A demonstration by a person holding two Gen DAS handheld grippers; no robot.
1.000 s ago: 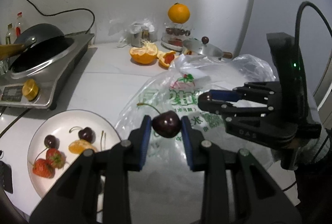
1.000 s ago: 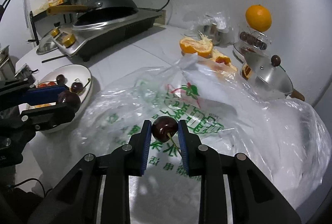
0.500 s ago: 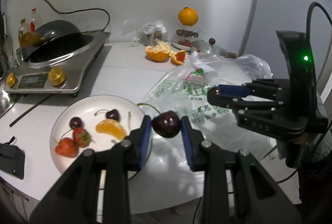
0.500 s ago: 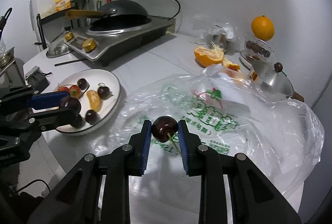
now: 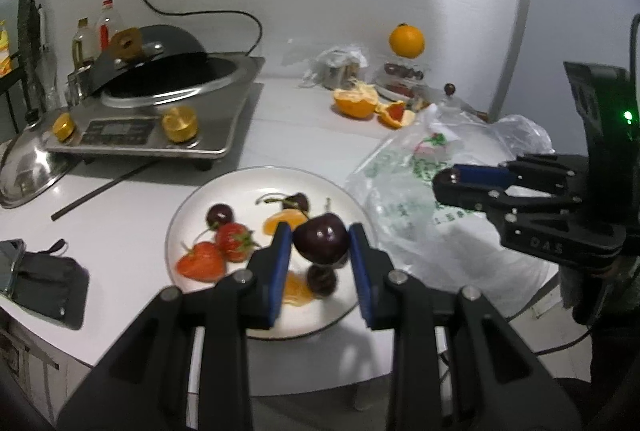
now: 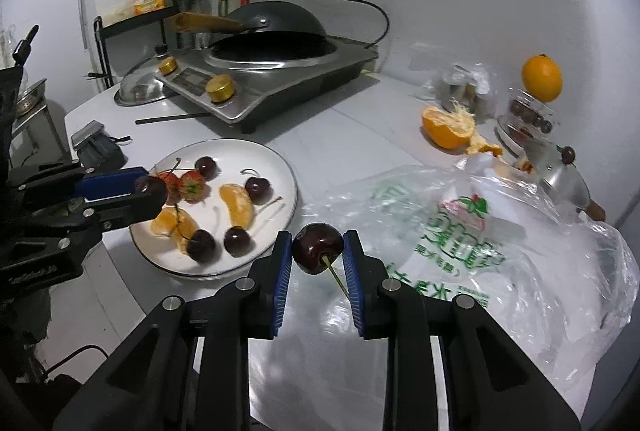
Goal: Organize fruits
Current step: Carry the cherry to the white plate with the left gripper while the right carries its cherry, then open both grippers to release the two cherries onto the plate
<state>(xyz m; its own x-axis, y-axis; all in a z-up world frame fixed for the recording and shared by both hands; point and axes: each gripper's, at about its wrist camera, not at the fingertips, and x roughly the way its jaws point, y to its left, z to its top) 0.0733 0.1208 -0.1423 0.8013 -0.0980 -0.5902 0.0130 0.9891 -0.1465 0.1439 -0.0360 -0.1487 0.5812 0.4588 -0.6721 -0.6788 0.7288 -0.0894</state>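
The left gripper (image 5: 321, 245) pinches a dark cherry (image 5: 320, 244) above the white plate (image 5: 224, 191) of strawberries, cherries and orange segments on the desk (image 6: 352, 127); the right gripper (image 6: 317, 249) pinches another cherry (image 6: 318, 248) over the plastic bag (image 6: 500, 231)

Two dark cherries (image 5: 320, 238) (image 6: 317, 248) were up in the air. More fruit lay on the white plate (image 6: 280, 167).
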